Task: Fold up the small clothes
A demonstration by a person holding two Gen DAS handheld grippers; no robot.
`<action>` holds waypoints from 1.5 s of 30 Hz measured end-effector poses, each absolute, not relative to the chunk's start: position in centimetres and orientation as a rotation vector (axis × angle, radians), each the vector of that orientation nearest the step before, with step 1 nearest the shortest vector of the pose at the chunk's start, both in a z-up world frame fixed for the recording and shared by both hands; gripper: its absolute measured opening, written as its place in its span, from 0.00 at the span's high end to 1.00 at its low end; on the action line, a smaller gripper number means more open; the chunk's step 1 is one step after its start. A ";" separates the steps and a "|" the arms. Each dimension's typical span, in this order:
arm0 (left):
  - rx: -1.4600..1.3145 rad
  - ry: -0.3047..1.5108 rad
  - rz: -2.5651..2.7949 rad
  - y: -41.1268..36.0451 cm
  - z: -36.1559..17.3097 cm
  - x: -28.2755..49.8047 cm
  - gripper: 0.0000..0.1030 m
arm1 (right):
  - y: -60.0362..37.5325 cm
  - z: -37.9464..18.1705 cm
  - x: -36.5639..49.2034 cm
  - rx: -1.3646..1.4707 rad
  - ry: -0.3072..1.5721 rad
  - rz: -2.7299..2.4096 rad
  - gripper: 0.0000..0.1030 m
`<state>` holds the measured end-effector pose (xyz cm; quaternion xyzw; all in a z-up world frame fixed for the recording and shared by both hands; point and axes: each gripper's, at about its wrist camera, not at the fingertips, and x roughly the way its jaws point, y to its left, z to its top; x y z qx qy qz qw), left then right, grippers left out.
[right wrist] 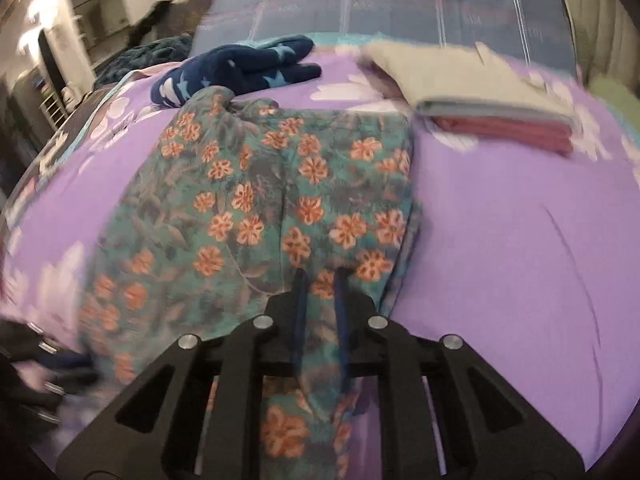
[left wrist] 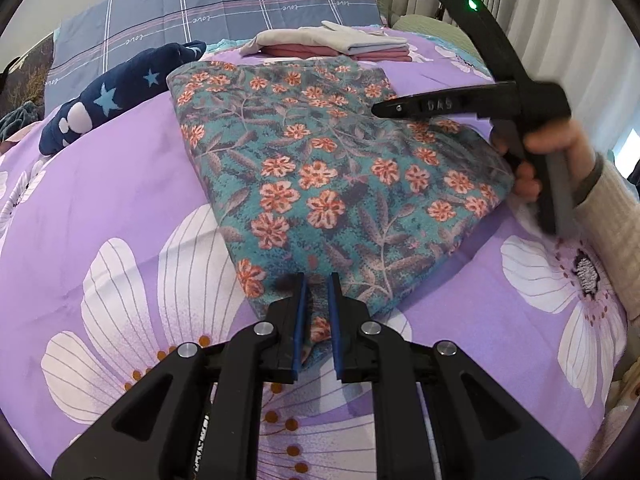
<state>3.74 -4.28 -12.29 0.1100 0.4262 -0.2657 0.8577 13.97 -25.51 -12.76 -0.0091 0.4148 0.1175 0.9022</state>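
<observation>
Looking through my right wrist camera, most of what I see is smeared with blur: the room at the left edge is only lamps and dark shapes, and the far stack's layers run together. My left wrist view is sharp, though its rim cuts off the bed's near edge.

The teal fleece garment printed with orange flowers [left wrist: 340, 184] lies folded in a rough rectangle across the middle of the purple bedspread with large white flowers [left wrist: 132, 200], its nap fuzzy and its near corner pointed towards me. My left gripper [left wrist: 318, 292] is clamped on that corner, cloth bunched between the blue pads. My right gripper [right wrist: 320, 280] pinches a raised ridge of the same fleece at its right-hand side; from the left view, my hand [left wrist: 540, 160] and cream ribbed sleeve hide that edge.

Towards the bed's head, a navy plush garment with pale blue stars [left wrist: 120, 92] lies crumpled near the left edge, partly behind the fleece. A neat stack of folded beige and pink clothes [left wrist: 332, 42] sits near the far right corner, before a grey-blue checked pillow [left wrist: 216, 4].
</observation>
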 end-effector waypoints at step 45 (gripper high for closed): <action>-0.052 0.948 -0.693 -5.1 -11.7 24.3 0.54 | -30.2 -12.7 21.3 0.401 0.986 0.555 0.47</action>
